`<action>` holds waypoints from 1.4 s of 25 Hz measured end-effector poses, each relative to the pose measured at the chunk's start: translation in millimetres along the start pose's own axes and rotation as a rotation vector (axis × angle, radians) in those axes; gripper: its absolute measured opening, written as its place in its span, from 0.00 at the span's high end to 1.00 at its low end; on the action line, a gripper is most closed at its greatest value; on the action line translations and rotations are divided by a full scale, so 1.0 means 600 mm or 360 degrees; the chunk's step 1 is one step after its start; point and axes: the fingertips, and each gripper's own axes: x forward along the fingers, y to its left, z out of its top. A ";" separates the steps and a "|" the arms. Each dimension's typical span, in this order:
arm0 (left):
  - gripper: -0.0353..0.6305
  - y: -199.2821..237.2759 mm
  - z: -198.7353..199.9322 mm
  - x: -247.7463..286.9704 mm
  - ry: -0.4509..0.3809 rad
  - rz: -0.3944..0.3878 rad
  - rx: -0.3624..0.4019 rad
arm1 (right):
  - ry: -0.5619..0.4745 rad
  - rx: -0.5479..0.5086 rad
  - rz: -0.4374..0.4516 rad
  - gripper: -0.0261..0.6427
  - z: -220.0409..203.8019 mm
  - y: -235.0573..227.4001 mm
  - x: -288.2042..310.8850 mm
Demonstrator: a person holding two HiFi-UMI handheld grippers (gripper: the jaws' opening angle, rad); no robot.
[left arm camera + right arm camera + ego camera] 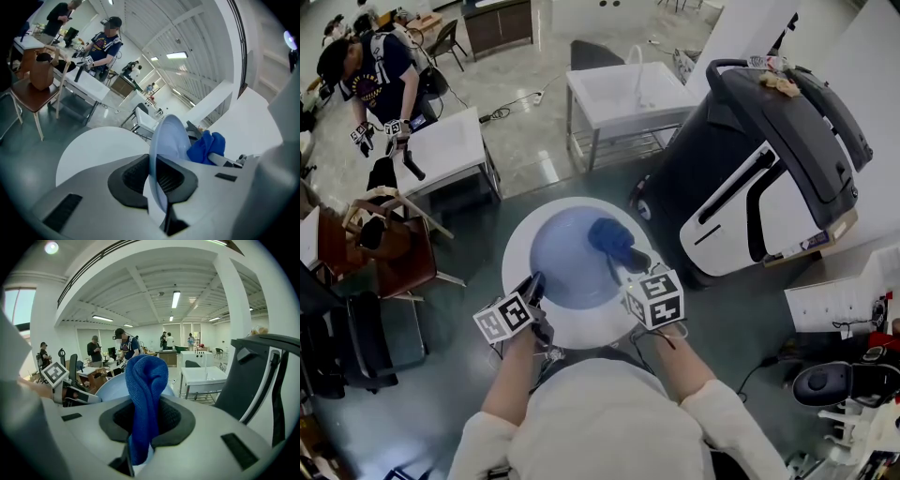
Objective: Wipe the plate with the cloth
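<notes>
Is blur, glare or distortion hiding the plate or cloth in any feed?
Head view: sharp, evenly lit; plate and blue cloth clear. Left gripper view: fisheye-bent, dark corners, near plate rim soft. Right gripper view: cloth crisp, ceiling lamps bright without glare.

From the head we look steeply down on the round table (586, 330). In the left gripper view and the right gripper view we sit close behind the jaws, facing outward across the room. All three views share the plate (565, 261) and the cloth (609, 238).

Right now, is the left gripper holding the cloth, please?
No, the left gripper grips the plate; the cloth is in the right gripper.
</notes>
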 end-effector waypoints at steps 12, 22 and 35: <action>0.88 0.069 -0.065 0.041 0.0193 0.0143 -0.0010 | 0.0004 0.0070 -0.0012 0.82 -0.010 -0.007 -0.010; 0.88 0.121 -0.106 0.077 0.0325 0.0232 -0.0061 | 0.0026 0.0107 -0.0040 0.82 -0.022 -0.018 -0.017; 0.88 0.168 -0.134 0.098 0.0389 0.0319 -0.0141 | 0.0067 0.0141 -0.0050 0.82 -0.038 -0.029 -0.019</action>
